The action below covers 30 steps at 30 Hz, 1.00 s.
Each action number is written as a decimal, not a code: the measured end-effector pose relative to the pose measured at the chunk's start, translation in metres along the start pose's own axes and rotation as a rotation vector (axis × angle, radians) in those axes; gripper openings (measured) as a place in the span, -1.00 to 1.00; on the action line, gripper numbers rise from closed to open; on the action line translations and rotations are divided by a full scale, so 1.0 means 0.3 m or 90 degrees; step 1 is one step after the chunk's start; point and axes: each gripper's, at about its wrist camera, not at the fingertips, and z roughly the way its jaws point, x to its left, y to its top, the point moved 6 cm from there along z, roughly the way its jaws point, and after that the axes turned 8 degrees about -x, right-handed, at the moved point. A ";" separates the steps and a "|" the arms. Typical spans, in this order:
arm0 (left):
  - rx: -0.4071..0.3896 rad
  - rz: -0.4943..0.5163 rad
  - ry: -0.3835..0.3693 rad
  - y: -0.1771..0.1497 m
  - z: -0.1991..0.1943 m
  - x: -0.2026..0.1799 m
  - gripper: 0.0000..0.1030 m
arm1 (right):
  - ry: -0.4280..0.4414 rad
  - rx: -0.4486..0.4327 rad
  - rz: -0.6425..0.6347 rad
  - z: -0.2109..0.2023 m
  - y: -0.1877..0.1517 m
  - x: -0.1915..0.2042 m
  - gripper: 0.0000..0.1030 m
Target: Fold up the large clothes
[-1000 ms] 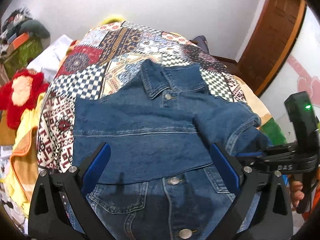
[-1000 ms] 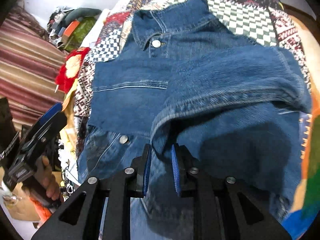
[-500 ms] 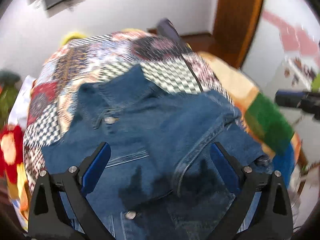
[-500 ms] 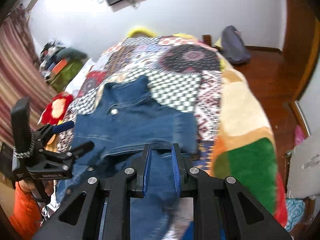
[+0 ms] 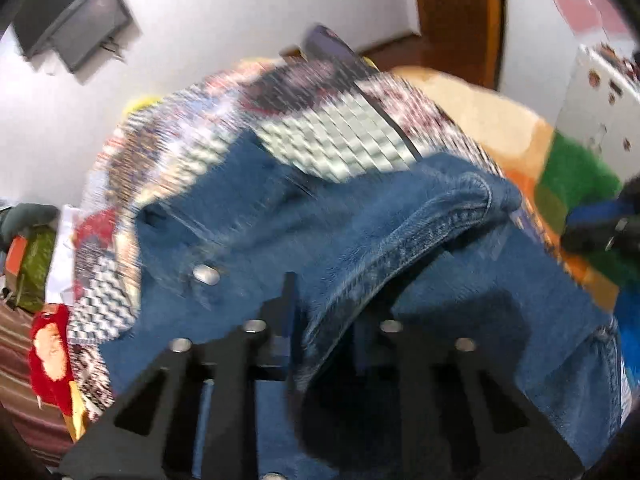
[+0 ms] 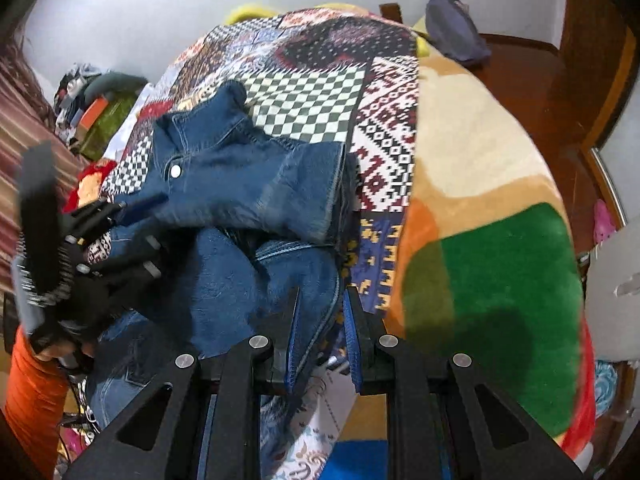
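My left gripper (image 5: 324, 320) has just been closing, and its jaws now pinch a stitched fold of the jacket (image 5: 360, 240). My right gripper (image 6: 322, 336) is pressed together on another denim edge at the jacket's near side. The jacket lies bunched on the bed (image 6: 460, 140), over the patterned quilt (image 6: 320, 92), collar toward the wall. I see no containers.
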 end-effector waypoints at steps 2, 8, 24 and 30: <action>-0.022 -0.039 0.012 0.026 -0.042 0.082 -0.75 | 0.003 -0.002 -0.003 0.014 0.020 0.014 -0.68; -0.031 -0.161 0.030 -0.036 -0.130 0.326 -0.75 | -0.002 0.005 -0.022 0.074 0.065 0.060 -0.68; 0.106 -0.341 0.010 -0.596 -0.066 0.433 0.04 | -0.111 0.011 -0.092 0.162 -0.041 -0.012 0.44; 0.123 -0.358 0.083 -0.694 -0.097 0.512 0.10 | -0.105 0.014 -0.063 0.164 -0.058 -0.012 0.44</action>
